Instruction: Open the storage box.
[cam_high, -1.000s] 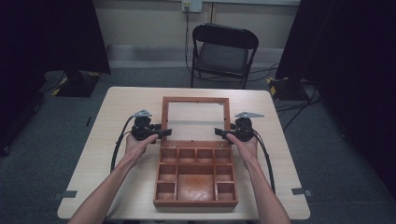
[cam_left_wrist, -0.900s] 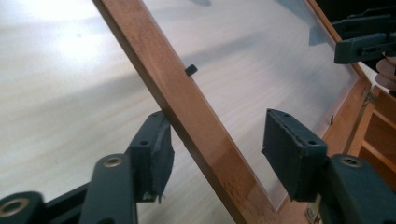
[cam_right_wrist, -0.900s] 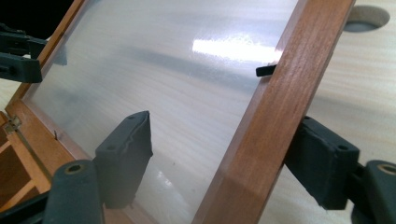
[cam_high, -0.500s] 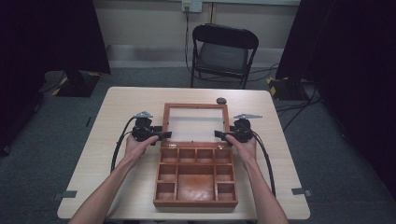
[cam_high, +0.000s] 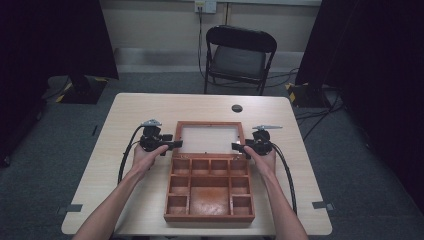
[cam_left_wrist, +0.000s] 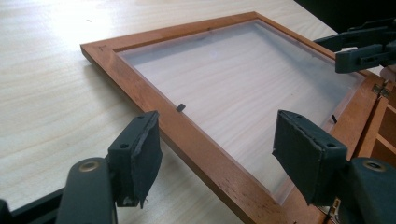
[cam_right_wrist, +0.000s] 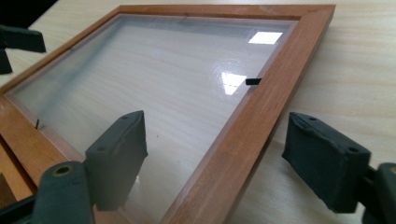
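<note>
A wooden box (cam_high: 169, 191) with several compartments lies open on the table. Its glass-paned lid (cam_high: 209, 124) is folded back flat on the tabletop behind it. My left gripper (cam_high: 176, 144) is open at the lid's left rail, and in the left gripper view its jaws (cam_left_wrist: 217, 154) straddle the lid frame (cam_left_wrist: 154, 100) without touching it. My right gripper (cam_high: 236, 147) is open at the lid's right rail, with the frame (cam_right_wrist: 261, 107) between its spread jaws (cam_right_wrist: 219, 149). The compartments look empty.
A small round black object (cam_high: 237, 108) lies on the light wooden table (cam_high: 125, 120) beyond the lid. A black folding chair (cam_high: 239, 55) stands behind the table. Cables trail from both grippers along the person's forearms.
The lid has swung back from standing upright to lying flat on the table, uncovering the round black object behind it. Both grippers stayed at the lid's sides.
</note>
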